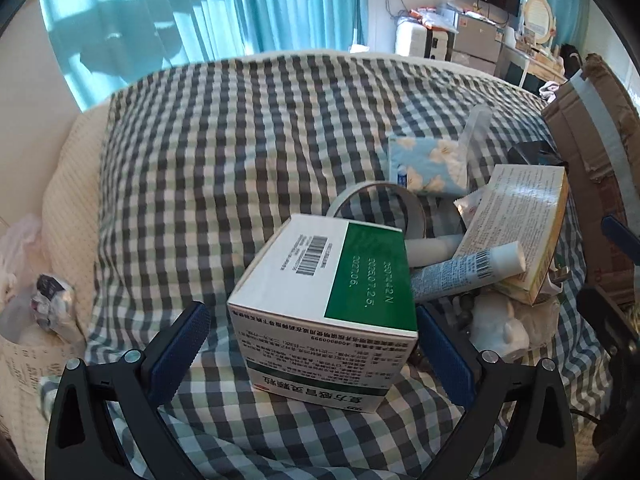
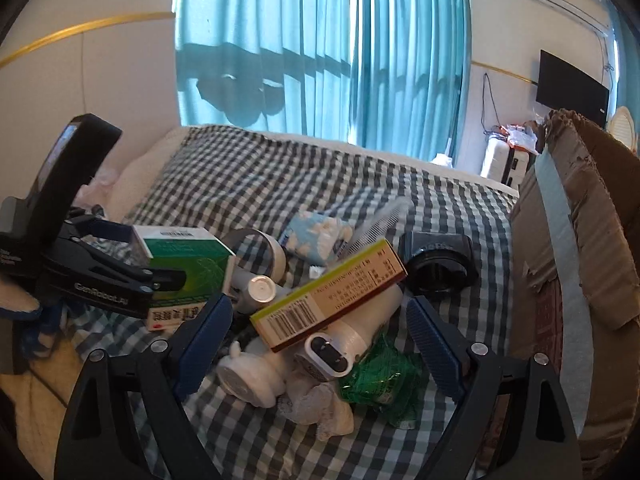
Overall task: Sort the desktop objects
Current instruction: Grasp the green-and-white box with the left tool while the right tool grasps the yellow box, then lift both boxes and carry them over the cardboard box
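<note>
Green-white box (image 1: pixel 320 300) between open left tongs (image 1: pixel 312 328).

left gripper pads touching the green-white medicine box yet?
Apart. Left wrist view: left gripper straddles the green-white medicine box; checked cloth shows between its left pad and the box.

Daylight filters through the turquoise curtains (image 2: pixel 320 52), backlighting both views and casting barred window shadows across the fabric. The checked bedcover (image 1: pixel 240 140) is evenly lit, with soft shadows under the clutter. A pale sheen of glare lies on the green-and-white box (image 1: pixel 332 276). Fisheye distortion bends the walls and curtains, and black vignetting fills the corners. Focus is mostly sharp, softening slightly toward the edges.
</note>
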Demonstrator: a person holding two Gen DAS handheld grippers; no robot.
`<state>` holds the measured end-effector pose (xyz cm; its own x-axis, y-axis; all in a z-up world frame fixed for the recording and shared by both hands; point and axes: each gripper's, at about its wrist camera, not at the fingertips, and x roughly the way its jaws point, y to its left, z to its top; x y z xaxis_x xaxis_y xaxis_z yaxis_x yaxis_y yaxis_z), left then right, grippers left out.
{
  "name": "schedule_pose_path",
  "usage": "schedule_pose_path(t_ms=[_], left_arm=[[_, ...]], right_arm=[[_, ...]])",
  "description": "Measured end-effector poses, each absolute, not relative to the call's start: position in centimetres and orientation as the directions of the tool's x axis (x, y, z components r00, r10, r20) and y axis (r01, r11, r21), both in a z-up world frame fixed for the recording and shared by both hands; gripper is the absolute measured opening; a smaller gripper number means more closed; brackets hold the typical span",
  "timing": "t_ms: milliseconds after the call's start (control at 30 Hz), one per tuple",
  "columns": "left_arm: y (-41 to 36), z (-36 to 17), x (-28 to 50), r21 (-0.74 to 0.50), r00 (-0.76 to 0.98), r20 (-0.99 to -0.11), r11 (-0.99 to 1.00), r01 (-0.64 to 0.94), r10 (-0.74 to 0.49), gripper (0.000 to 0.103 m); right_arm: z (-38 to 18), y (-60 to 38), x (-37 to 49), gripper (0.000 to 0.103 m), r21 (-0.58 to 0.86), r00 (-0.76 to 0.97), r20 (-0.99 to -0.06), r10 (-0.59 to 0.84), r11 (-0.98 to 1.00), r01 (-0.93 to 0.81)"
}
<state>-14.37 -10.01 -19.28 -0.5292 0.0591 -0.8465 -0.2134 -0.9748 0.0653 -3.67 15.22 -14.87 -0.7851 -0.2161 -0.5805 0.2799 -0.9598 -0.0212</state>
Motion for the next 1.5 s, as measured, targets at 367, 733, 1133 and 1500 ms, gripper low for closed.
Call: schedule_pose_path(t_ms=[367,733,1133,1500], left_arm=[[-9.4,-23.2,-16.3,0.047,-0.432,-0.901,-0.976,-0.212,0.051,0.103],[-6.4,-24.0,-14.8,0.131,-0.468,-0.883,-0.943,-0.307,0.029,0.085],[-7.0,-20.1,-12.9,0.078,-0.554,-0.827,-0.959,-0.274,0.091,0.076],[-6.1,-13.3,-10.2,0.04,-0.716,-0.685,-0.974,-0.222,0.135,0.076]], right_arm=[[-16.3,16.4,-8.0,0.089,0.151,-0.74,-0.63,-0.237,-0.972,0.182],[-17.1,15.2,-8.8,0.039,0.206,-0.739,-0.601,-0.304,-0.953,0.224],[-14.4,17.3,-5.7,0.037,0.201,-0.792,-0.536,-0.291,-0.956,0.215],[-10.0,17.6,-2.4,0.029,0.152,-0.851,-0.446,-0.278,-0.96,0.234]])
